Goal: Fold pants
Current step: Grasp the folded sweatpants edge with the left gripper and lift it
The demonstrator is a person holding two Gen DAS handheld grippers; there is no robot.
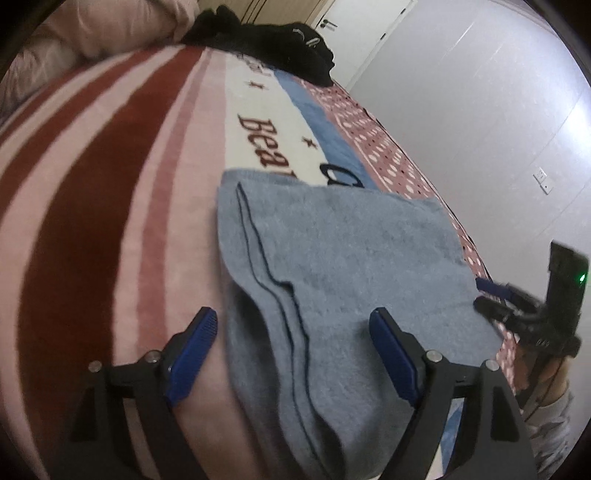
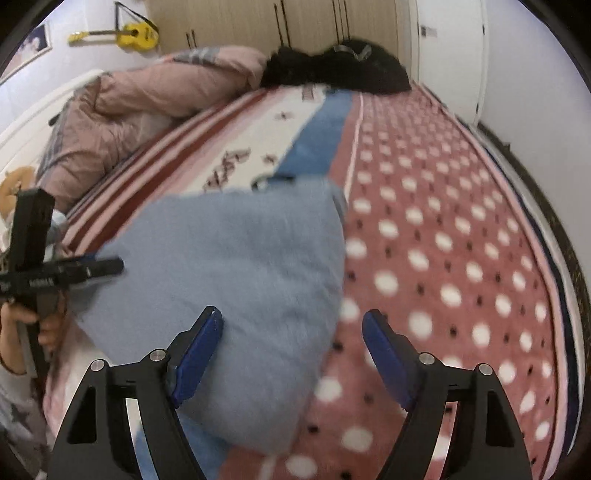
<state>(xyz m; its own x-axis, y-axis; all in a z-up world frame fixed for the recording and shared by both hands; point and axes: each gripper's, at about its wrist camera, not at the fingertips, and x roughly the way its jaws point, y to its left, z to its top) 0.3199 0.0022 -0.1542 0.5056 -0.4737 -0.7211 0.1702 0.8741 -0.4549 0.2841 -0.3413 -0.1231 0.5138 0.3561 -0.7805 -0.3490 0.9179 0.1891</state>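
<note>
1. Pants: grey-blue knit fabric, folded into a compact block with stacked layers and dark seam lines showing along one side. They lie on the bed blanket, across its white lettered band and blue stripe, and reach onto the pink dotted zone toward the blanket's wall-side edge.
2. Left gripper: jaws spread wide and released, holding nothing. The blue pads straddle the near end of the folded pants; whether they touch the fabric cannot be told. In the right wrist view it appears at the frame's left, its tip over the pants' edge.
3. Right gripper: jaws likewise parted and empty. One blue pad sits over the pants' near corner, the other over the dotted blanket beside them. In the left wrist view it shows at the pants' far-right corner, seemingly at the fabric's edge.
4. Black garment: piled at the far end of the blanket, well apart from the pants.
5. Pink quilt: bunched along the far-left part of the bed.
6. Yellow toy guitar: hung on the wall beyond the quilt.
</note>
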